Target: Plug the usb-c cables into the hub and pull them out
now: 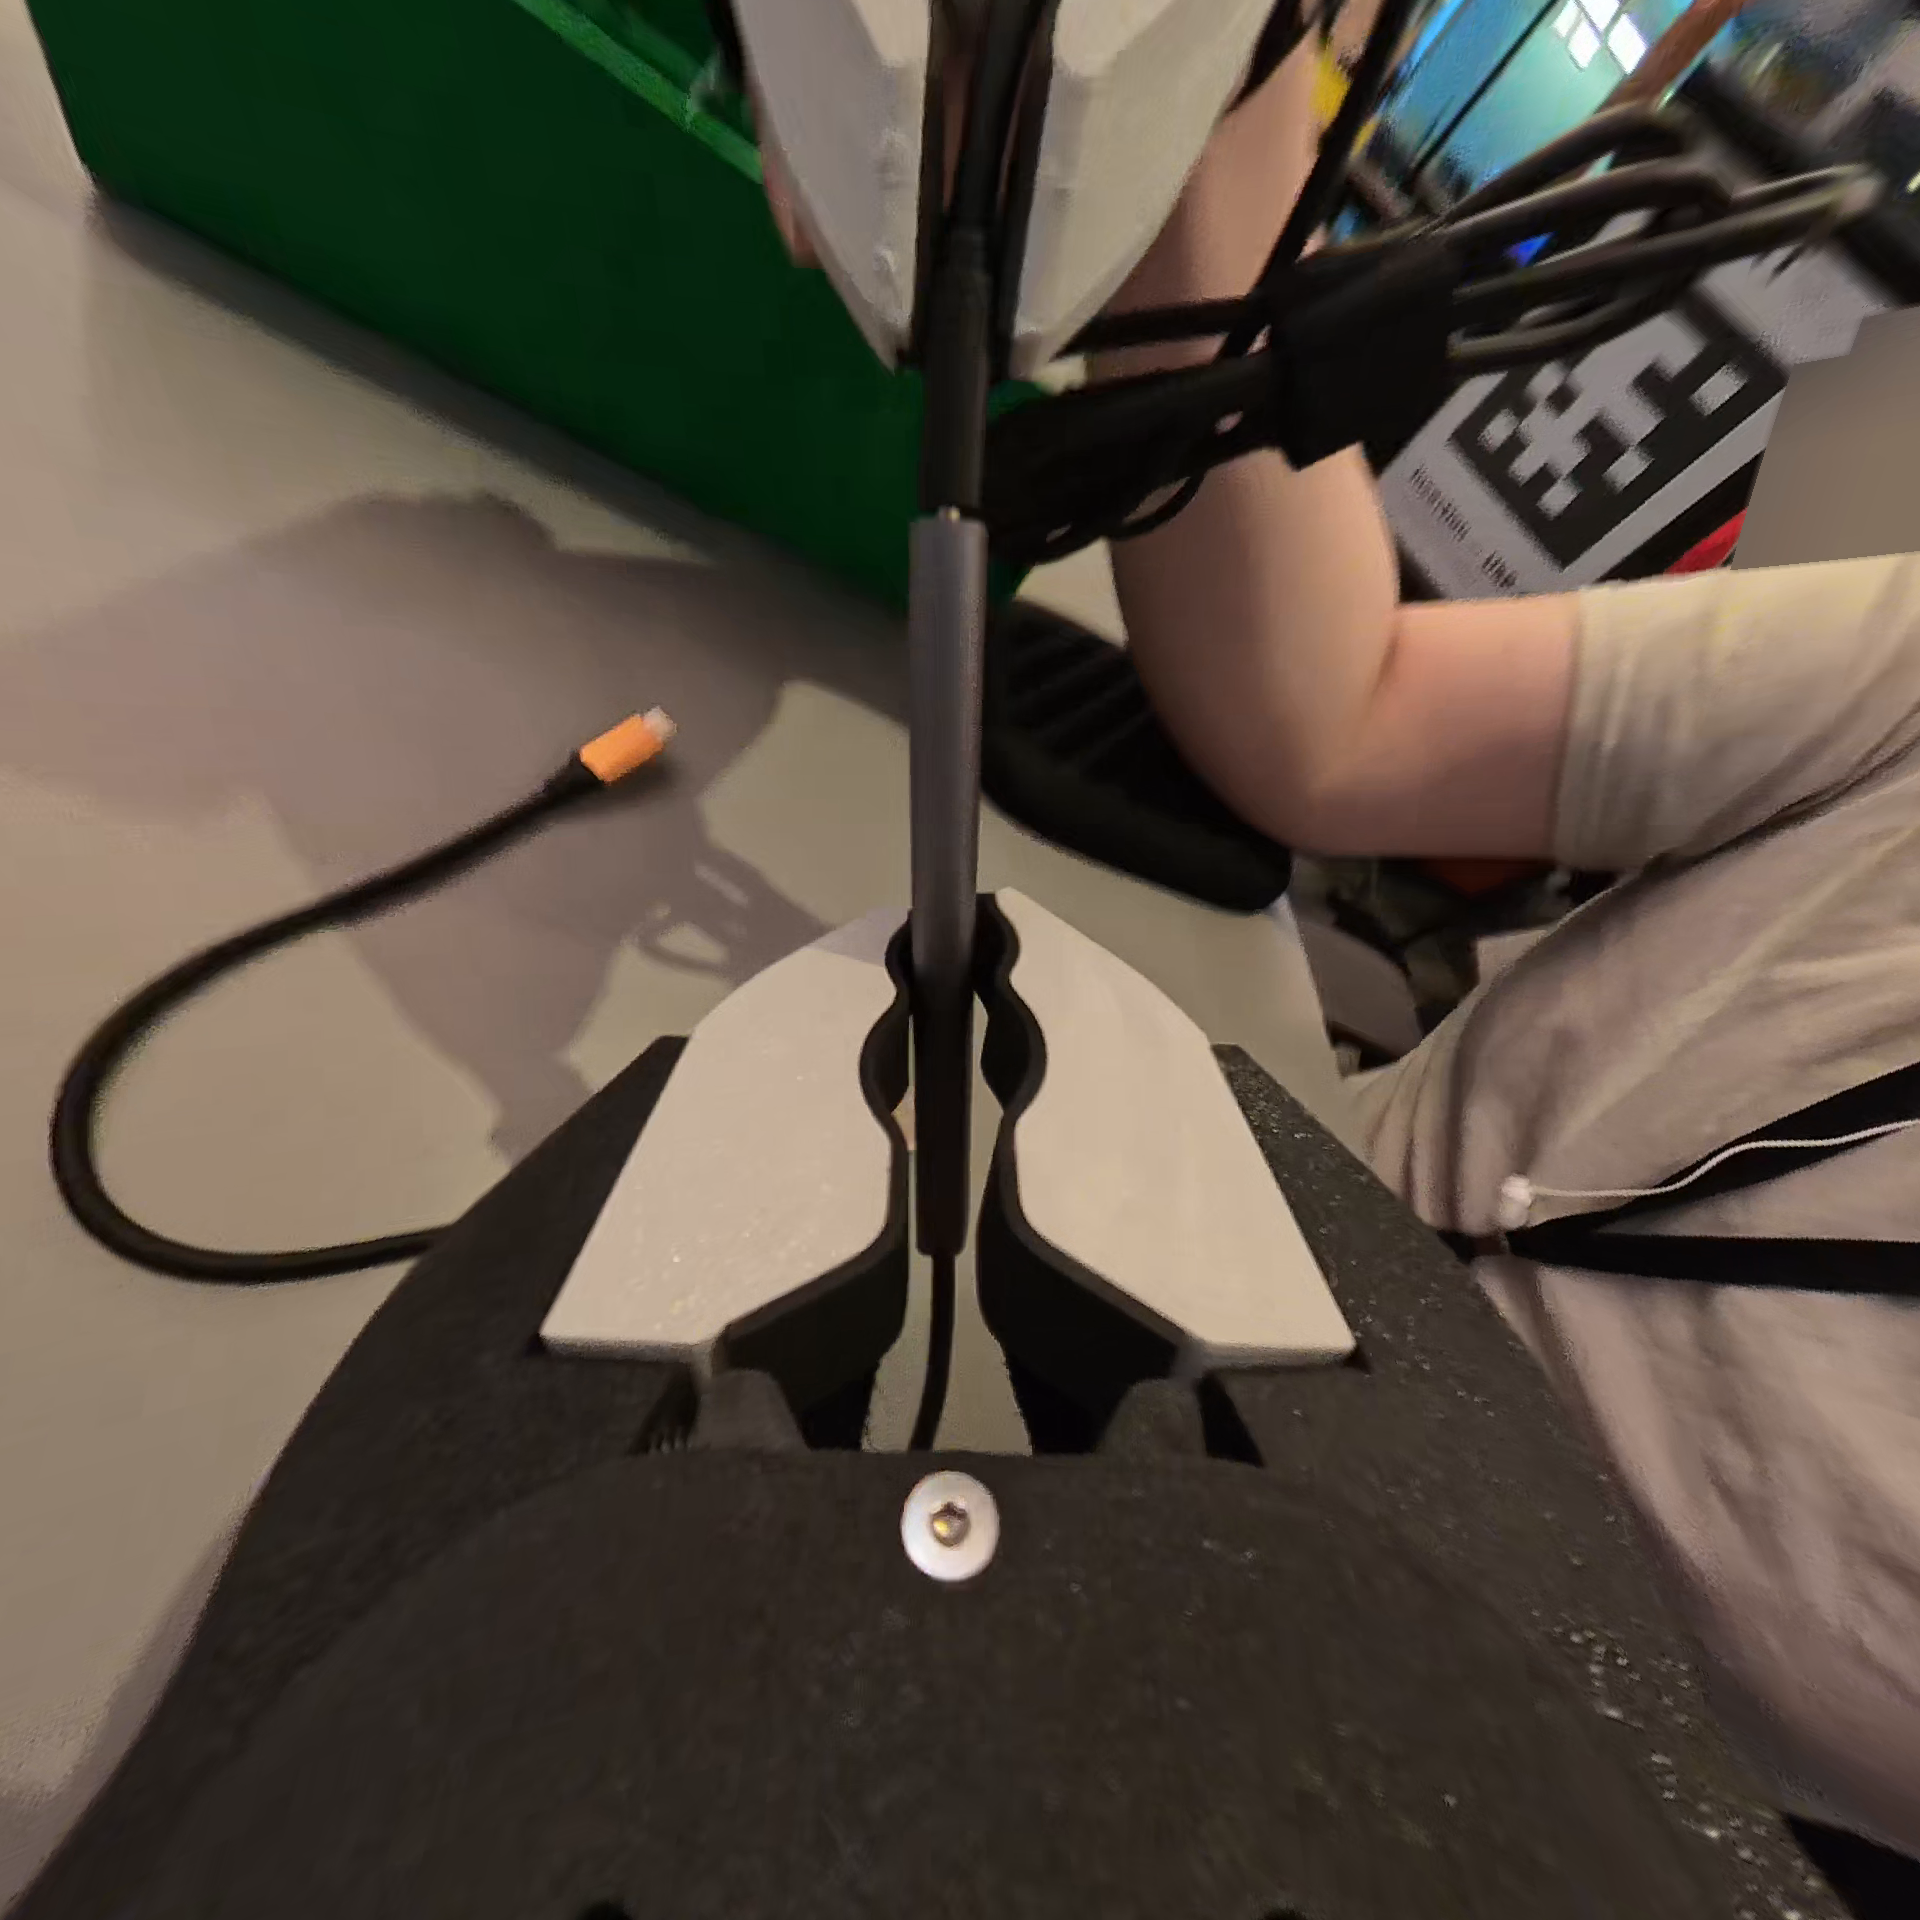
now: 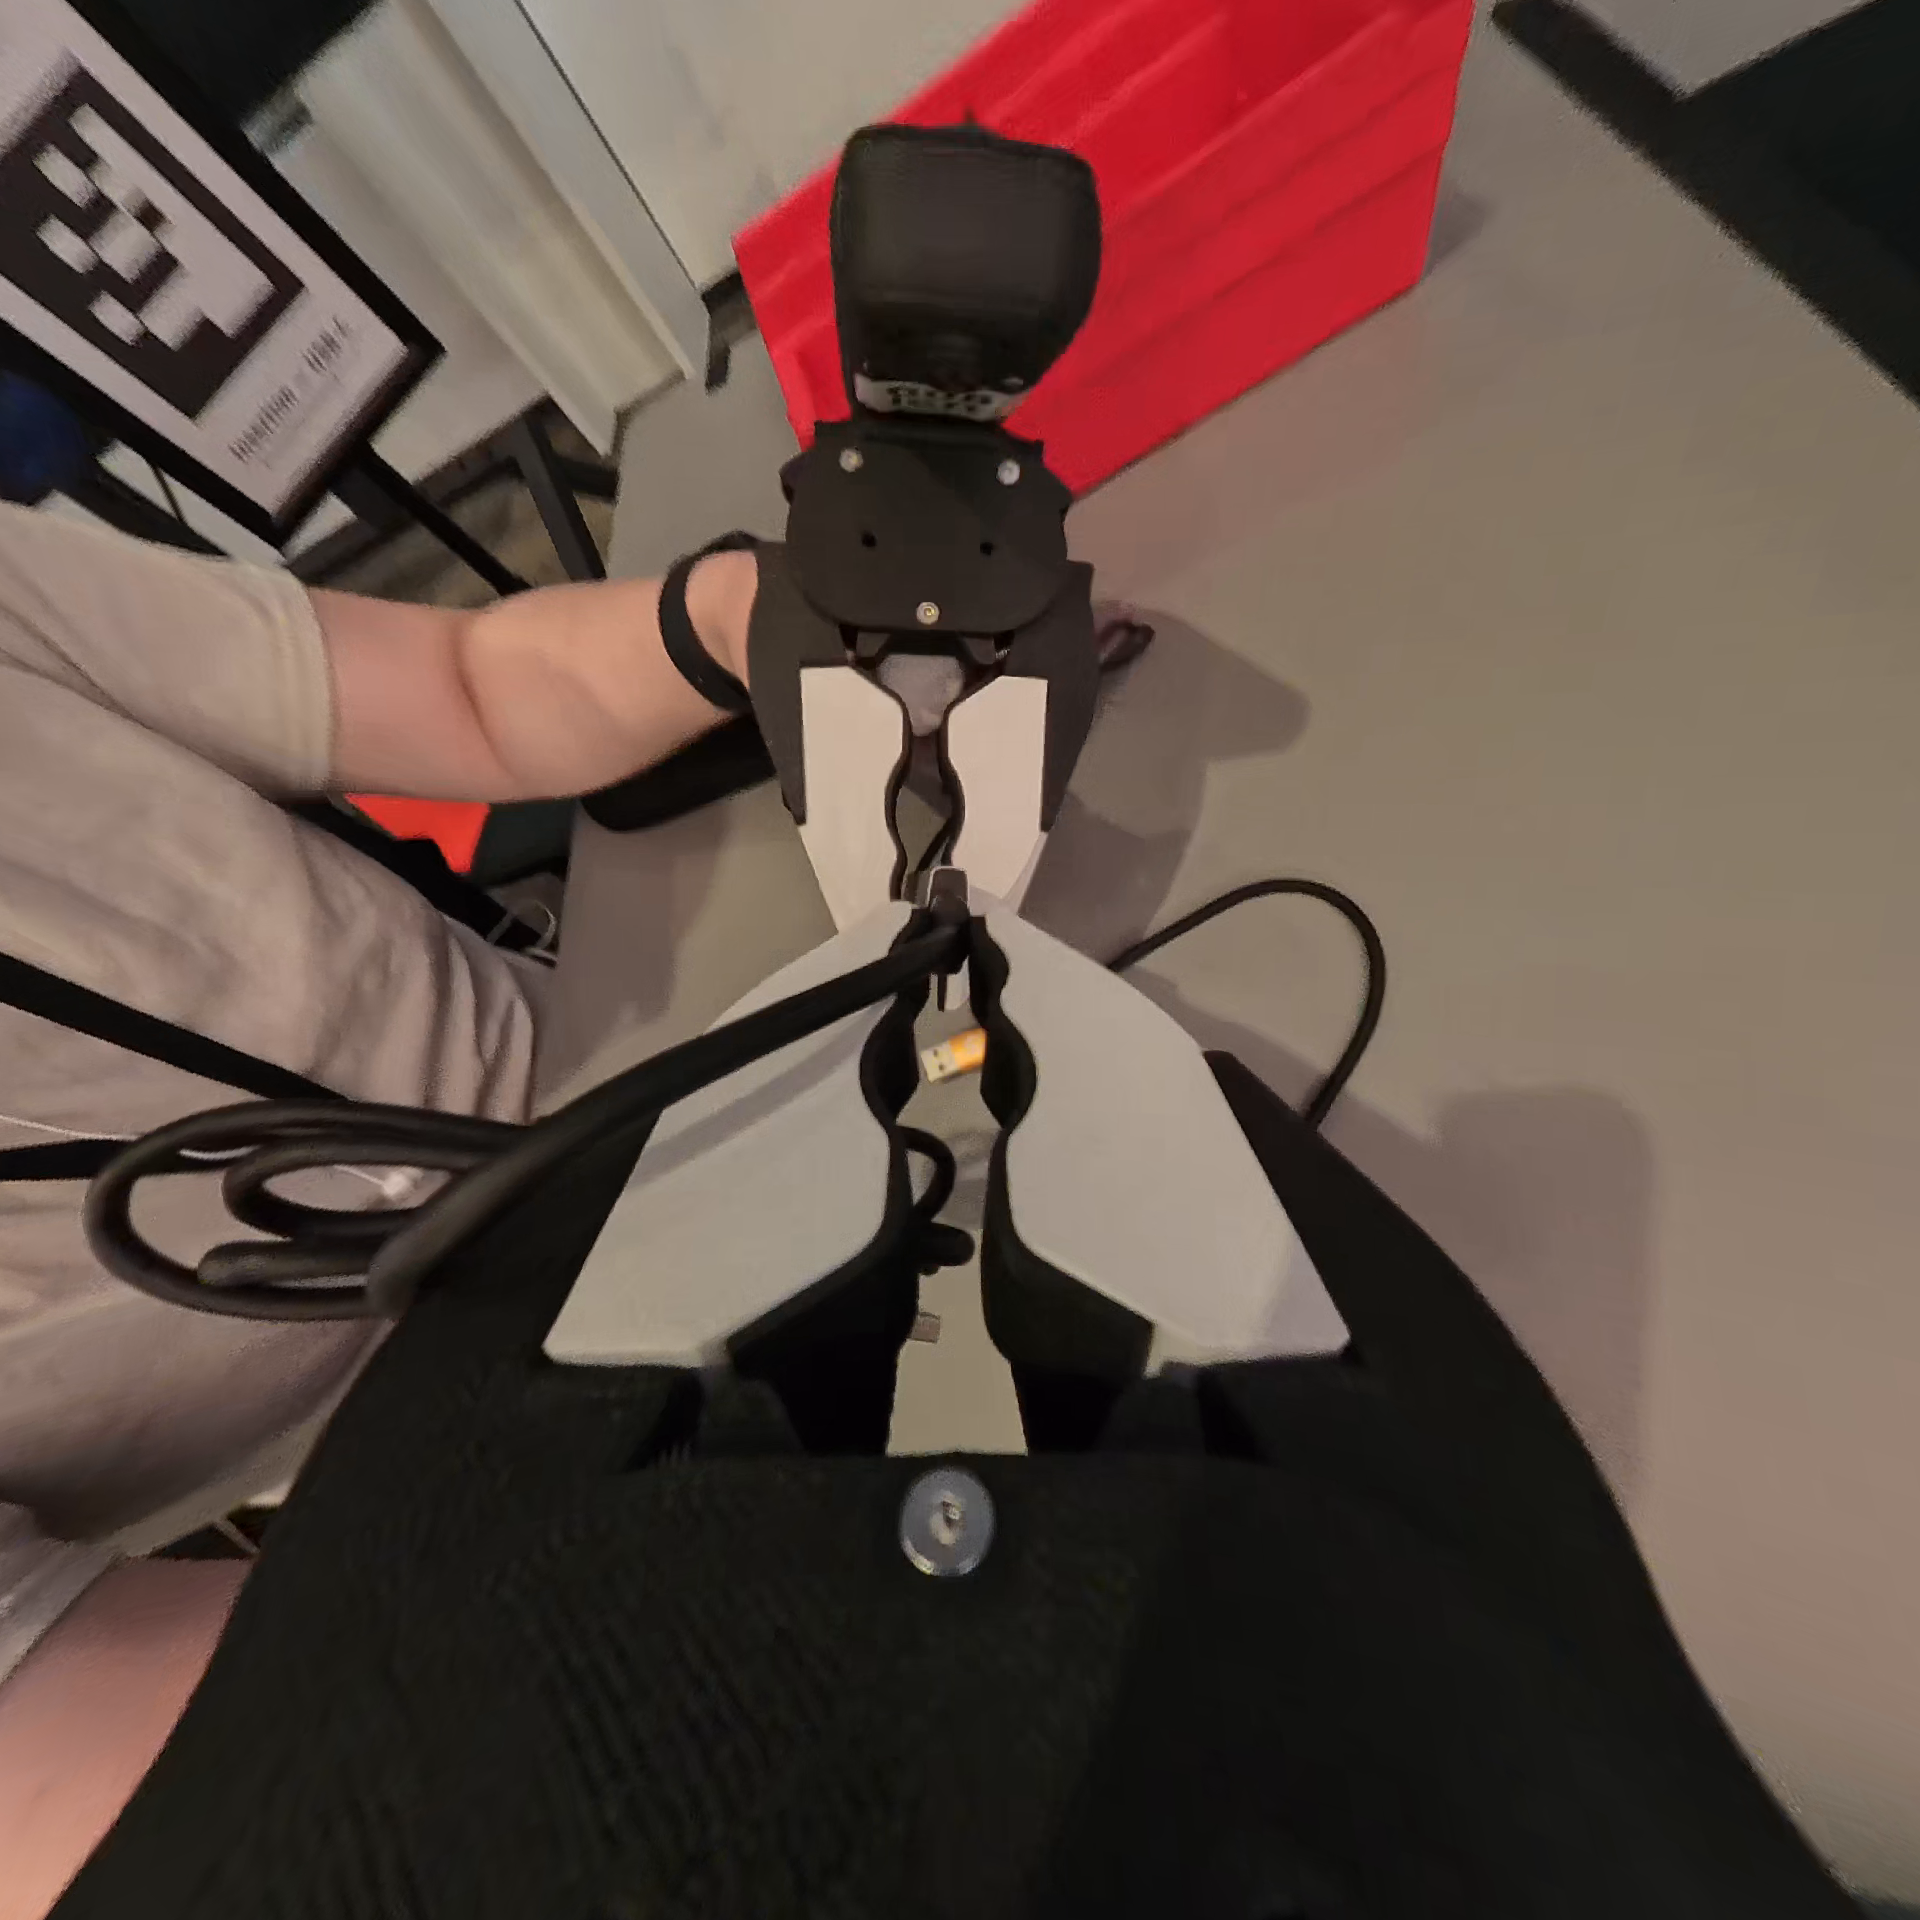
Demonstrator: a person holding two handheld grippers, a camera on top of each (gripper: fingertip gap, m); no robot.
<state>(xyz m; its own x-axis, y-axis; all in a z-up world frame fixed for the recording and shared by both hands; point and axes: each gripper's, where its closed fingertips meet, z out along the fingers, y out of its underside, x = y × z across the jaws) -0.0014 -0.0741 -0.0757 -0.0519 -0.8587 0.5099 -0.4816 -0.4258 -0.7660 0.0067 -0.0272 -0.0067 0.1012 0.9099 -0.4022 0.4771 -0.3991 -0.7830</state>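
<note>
My left gripper (image 1: 943,925) is shut on a thin dark grey hub (image 1: 943,727), seen edge-on and pointing forward above the table. At the hub's far end a black usb-c plug (image 1: 951,416) meets it; how deep it sits I cannot tell. My right gripper (image 2: 951,935) is shut on that plug (image 2: 935,940) and faces the left gripper (image 2: 930,894) tip to tip. The right gripper's white fingers (image 1: 831,208) show at the top of the left wrist view. A second black cable with an orange plug (image 1: 618,750) lies loose on the table; it also shows in the right wrist view (image 2: 956,1060).
The held cable's bundled coil (image 2: 312,1195) hangs toward the person's shirt. A green bin (image 1: 468,208) stands at the back left, a red bin (image 2: 1195,208) behind the left gripper. A framed black-and-white marker board (image 2: 135,260) stands off the grey table (image 2: 1558,727). The person's forearm (image 1: 1351,675) rests close by. My right fingertips sit around 8 cm from my left ones.
</note>
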